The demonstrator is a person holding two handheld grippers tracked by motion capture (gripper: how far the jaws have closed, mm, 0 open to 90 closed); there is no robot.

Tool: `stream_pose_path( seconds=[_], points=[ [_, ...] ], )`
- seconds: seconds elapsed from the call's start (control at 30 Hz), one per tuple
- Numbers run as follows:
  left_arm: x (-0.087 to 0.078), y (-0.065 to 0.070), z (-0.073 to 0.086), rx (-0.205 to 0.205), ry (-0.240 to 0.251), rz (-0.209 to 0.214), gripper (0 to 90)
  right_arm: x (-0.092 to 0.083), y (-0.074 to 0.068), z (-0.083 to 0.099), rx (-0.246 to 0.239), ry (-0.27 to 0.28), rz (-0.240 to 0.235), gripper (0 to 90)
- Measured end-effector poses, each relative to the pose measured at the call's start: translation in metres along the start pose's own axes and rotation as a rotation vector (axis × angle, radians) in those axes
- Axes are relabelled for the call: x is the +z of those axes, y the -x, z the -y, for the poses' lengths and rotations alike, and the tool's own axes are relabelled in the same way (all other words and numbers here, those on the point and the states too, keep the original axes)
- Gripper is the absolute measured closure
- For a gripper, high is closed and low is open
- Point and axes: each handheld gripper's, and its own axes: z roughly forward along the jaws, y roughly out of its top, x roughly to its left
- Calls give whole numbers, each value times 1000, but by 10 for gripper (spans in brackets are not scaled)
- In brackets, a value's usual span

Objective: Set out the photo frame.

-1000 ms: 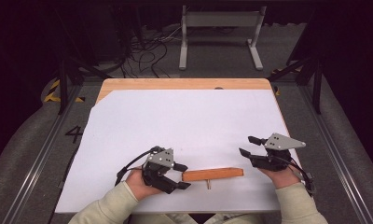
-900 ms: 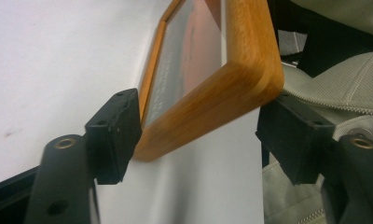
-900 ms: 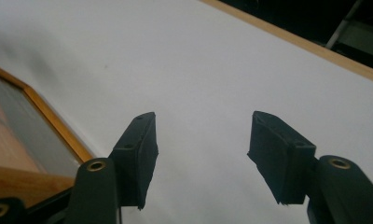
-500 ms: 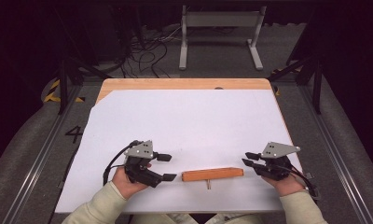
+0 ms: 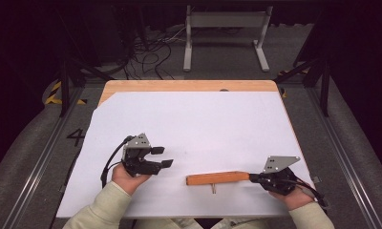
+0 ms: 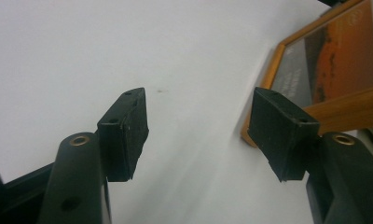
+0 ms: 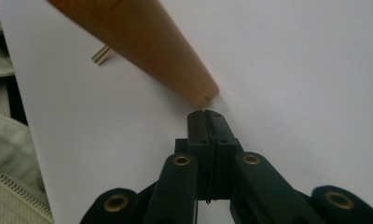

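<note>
Right gripper [image 5: 252, 177] at the near right of the table, held in the right hand [image 5: 294, 196], grey plate on top, pointing left. Jaws pressed flat together, nothing between them, having just been closing. Same seen in the right gripper view [image 7: 206, 114]: two black pads face to face, no gap. Tips just short of the right end of the wooden stick [image 5: 217, 178]; touching or a hair apart, cannot tell. In the right gripper view the rounded end of the stick [image 7: 147, 42] sits just above the tips, slightly to one side, the rest running up and away. Short brass pin [image 7: 101, 54] beside the stick on the paper; from above, a small peg [image 5: 213, 189] just on the near side of the stick.

Stick lying flat on the white sheet [image 5: 194, 124], lengthwise left to right, near edge of the table, right of centre.

Left gripper [image 5: 162, 157] at the near left, held in the left hand [image 5: 128, 172], cable trailing off to the left, jaws pointing right toward the stick, well apart from it. Jaws wide, nothing between them, having just been narrowing a little. Left gripper view [image 6: 198, 126]: bare white sheet between the two pads, wooden frame [image 6: 324, 70] with an orange panel beyond the right pad.

Wooden table edge [image 5: 189, 86] showing along the far side past the sheet. Metal stand [image 5: 225, 33] and cables [image 5: 151, 47] on the floor beyond.
</note>
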Motion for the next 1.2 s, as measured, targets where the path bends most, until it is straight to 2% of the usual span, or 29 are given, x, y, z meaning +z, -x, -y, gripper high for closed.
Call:
stream_pose_path(
  seconds=[0.13, 0.3, 0.43, 0.93, 1.2],
  points=[
    [1, -5, 1, -31, 4, -7, 369, 10, -3, -1, -12, -24, -41, 899],
    [4, -4, 0, -9, 1, -9, 367, 16, -3, -3, -9, -19, -47, 900],
    [5, -2, 0, -2, -6, -10, 366, 22, 0, -2, 3, -39, -43, 900],
    [8, 1, 1, 10, -23, -7, 366, 39, 18, -14, 93, 9, -35, 900],
    [10, 3, 2, 22, -40, -1, 370, 57, 28, -33, 99, 20, -33, 900]
  ],
)
